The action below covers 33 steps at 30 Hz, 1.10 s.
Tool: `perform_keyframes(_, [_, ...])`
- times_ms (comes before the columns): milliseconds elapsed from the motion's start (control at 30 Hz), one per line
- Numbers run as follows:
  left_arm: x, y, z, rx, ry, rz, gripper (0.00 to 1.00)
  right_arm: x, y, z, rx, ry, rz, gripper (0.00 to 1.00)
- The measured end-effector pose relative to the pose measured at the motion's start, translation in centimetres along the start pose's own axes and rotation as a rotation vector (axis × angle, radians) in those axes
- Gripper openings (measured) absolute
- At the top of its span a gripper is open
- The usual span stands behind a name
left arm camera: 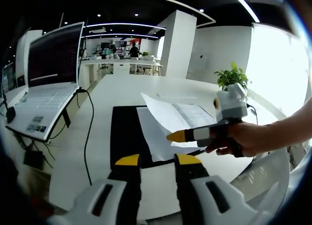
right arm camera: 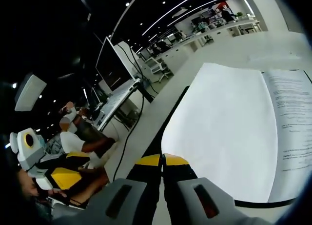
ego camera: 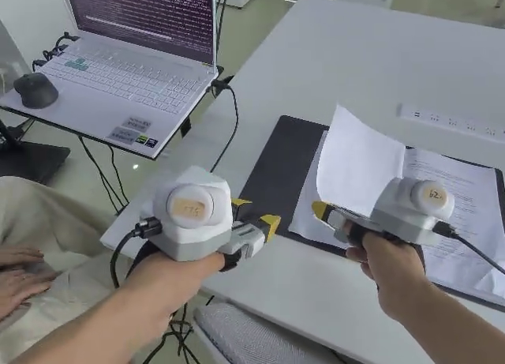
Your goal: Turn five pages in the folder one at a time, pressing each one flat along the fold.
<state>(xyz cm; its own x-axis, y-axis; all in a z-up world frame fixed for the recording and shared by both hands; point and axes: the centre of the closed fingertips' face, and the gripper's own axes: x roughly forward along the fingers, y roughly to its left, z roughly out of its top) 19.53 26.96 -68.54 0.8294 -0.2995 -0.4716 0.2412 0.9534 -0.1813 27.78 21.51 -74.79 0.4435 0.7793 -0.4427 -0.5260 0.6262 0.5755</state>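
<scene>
My right gripper (ego camera: 322, 212) has its fingers pinched shut on the near edge of a thin, blank-backed page (ego camera: 359, 166), which stands curled above the folder (ego camera: 276, 174) lying open on the white worktop (ego camera: 331, 56). The fold runs away from me just right of that sheet, so I judge the page must swing left over the folder's matte black cover. My left gripper (ego camera: 256, 214) hovers off the folder's near-left corner, fingers apart and empty, free to press.
</scene>
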Motion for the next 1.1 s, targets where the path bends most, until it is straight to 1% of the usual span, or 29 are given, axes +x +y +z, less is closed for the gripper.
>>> perform_keyframes(67, [-0.1, 0.1, -0.1, -0.007, 0.001, 0.002, 0.25, 0.7, -0.6, -0.3, 0.008, 0.013, -0.008, 0.0])
perform_keyframes(100, [-0.1, 0.2, -0.2, -0.008, 0.003, 0.006, 0.25, 1.1, -1.1, -0.7, 0.009, 0.029, -0.018, 0.0])
perform_keyframes(167, [-0.1, 0.3, -0.4, -0.011, 0.007, 0.006, 0.25, 1.6, -1.5, -1.2, 0.015, 0.043, -0.02, 0.0])
perform_keyframes(233, [-0.2, 0.3, -0.5, -0.011, 0.01, 0.011, 0.25, 1.9, -1.8, -1.5, 0.009, 0.054, -0.032, 0.0])
perform_keyframes(300, [-0.1, 0.4, -0.6, -0.016, 0.013, 0.013, 0.24, 2.2, -2.1, -1.9, 0.021, 0.063, -0.029, 0.0])
perform_keyframes(333, [-0.1, 0.4, -0.6, -0.016, 0.013, 0.012, 0.24, 2.5, -2.4, -2.2, 0.02, 0.07, -0.037, 0.0])
perform_keyframes(400, [0.0, 0.3, -0.8, -0.011, 0.022, 0.011, 0.24, 2.6, -2.4, -2.6, 0.035, 0.079, -0.032, 0.0])
perform_keyframes(467, [0.2, 0.3, -0.8, -0.009, 0.023, 0.01, 0.24, 2.8, -2.6, -3.0, 0.035, 0.084, -0.035, 0.01])
perform_keyframes(567, [0.4, 0.3, -0.7, -0.009, 0.024, 0.009, 0.24, 2.8, -2.8, -3.5, 0.057, 0.095, -0.033, 0.03])
perform_keyframes(667, [0.8, 0.2, -0.7, -0.001, 0.029, 0.006, 0.24, 2.8, -2.7, -3.6, 0.071, 0.091, -0.026, 0.04])
perform_keyframes(833, [1.4, 0.0, -1.1, 0.006, 0.045, 0.0, 0.24, 2.8, -2.2, -3.8, 0.087, 0.087, 0.004, 0.09])
perform_keyframes(933, [1.9, -0.1, -1.4, 0.009, 0.056, -0.007, 0.24, 2.5, -1.8, -3.8, 0.101, 0.088, 0.029, 0.07])
perform_keyframes(1000, [2.3, -0.3, -1.5, 0.013, 0.065, -0.013, 0.24, 2.3, -1.7, -3.6, 0.122, 0.08, 0.046, 0.08])
perform_keyframes(1100, [2.9, -0.7, -1.8, 0.017, 0.078, -0.022, 0.24, 1.5, -1.5, -3.1, 0.138, 0.071, 0.072, 0.06])
